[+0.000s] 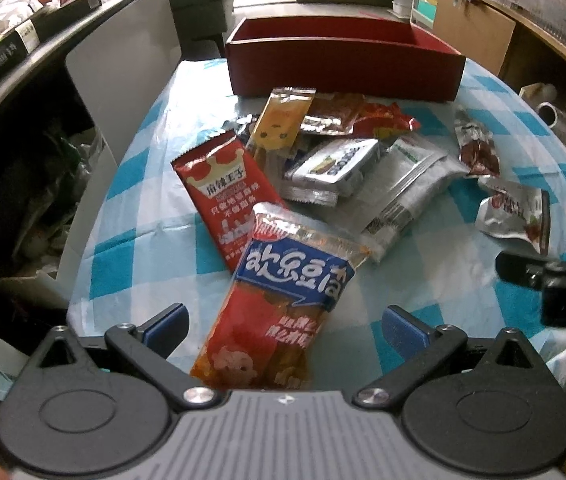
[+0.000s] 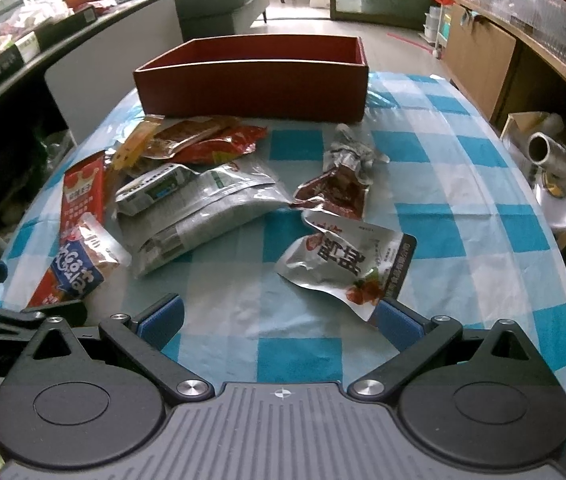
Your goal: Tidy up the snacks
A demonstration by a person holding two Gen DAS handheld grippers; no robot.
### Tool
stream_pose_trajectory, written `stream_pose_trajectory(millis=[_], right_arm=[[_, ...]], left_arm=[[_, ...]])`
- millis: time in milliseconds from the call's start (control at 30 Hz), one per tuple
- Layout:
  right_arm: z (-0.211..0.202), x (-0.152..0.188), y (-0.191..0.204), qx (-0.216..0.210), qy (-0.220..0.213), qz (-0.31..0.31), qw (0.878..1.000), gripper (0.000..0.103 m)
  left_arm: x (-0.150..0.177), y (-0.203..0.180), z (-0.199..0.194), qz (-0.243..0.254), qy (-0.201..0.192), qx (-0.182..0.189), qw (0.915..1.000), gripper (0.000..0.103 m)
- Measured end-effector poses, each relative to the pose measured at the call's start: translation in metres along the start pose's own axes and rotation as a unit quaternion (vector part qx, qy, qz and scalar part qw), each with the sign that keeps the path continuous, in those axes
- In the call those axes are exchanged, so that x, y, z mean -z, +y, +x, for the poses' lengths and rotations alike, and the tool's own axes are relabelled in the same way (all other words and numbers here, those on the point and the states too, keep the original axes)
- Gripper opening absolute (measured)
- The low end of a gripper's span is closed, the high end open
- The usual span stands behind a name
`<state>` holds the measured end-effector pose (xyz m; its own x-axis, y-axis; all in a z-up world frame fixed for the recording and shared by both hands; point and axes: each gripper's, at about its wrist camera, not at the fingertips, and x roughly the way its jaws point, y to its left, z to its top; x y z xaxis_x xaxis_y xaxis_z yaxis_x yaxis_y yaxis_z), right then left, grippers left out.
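On the bench (image 2: 435,184), which wears a blue-and-white checked cloth, a red box (image 2: 251,88) stands open-topped at the far edge, and nothing can be seen inside it from these angles. Between the box and the near edge the snacks lie loose on the cloth. Largest is a silver-grey pouch (image 2: 203,216), lying flat toward the left side, with a small silver wrapped pack (image 2: 155,192) resting on its far end. Beyond these, just before the box wall, sits a heap of red and orange packets (image 2: 203,140). Near the left edge a long red sachet with a crown print (image 1: 219,192) lies flat, and a red-and-blue packet (image 1: 279,296) overlaps its near end. Nearer the middle of the bench a dark red foil pack (image 2: 339,188) lies crumpled, with a silver packet with a red picture (image 2: 347,264) just on its near side.

Both claws are spread wide and grip nothing. The left claw (image 1: 283,322) brackets the near end of the red-and-blue packet, its pads apart from the wrapper. The right claw (image 2: 279,318) hangs over bare cloth, its right pad (image 2: 393,318) just beside the silver packet's near corner.
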<state>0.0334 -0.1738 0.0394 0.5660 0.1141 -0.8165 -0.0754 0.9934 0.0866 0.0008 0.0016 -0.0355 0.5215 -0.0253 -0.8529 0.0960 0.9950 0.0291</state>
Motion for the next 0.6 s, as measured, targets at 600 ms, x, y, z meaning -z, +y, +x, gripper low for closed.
stream_pose_trajectory(millis=[600], right_arm=[[0.034,0.020,-0.001,-0.028,0.087,-0.021,0.996,0.103]], left_arm=[[-0.015,0.004,0.041,0.041,0.075,0.027,0.9960,0.083]])
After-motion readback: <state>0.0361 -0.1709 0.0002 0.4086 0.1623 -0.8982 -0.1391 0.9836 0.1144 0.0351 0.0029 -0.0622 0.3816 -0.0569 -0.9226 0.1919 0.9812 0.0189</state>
